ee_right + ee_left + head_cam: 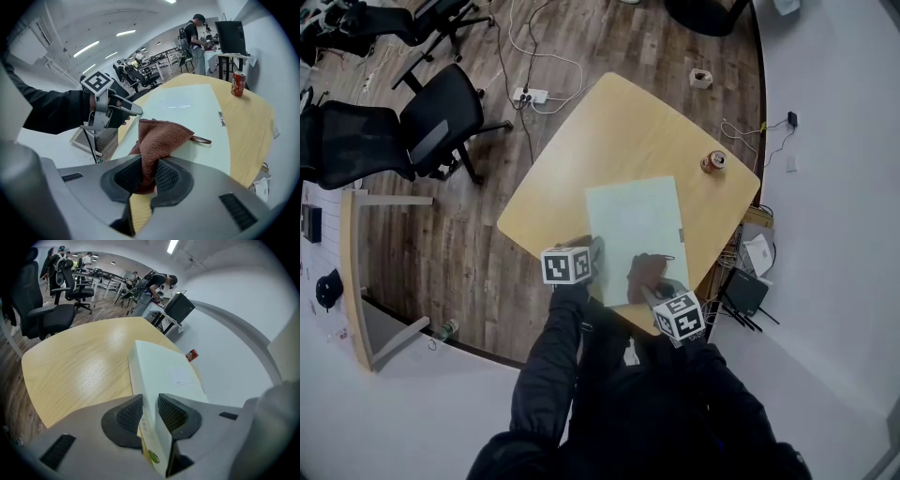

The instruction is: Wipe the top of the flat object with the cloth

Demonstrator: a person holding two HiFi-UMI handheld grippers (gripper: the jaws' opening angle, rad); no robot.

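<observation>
A pale green flat box [635,234] lies on the wooden table [637,131]. My left gripper [146,412] is shut on the box's near left edge [154,427], one pad on each side of it. A brown cloth [159,138] rests on the box top near its front edge, also seen as a dark patch [649,274] in the head view. My right gripper [146,177] is shut on the near end of the cloth. In the right gripper view the left gripper [110,105] shows at the box's left side.
A red drink can [713,161] stands on the table near its right edge, beyond the box [238,83]. Black office chairs [412,131] stand on the wood floor to the left. Cables and a power strip [530,95] lie past the table. Boxes and gear [748,281] sit under the table's right side.
</observation>
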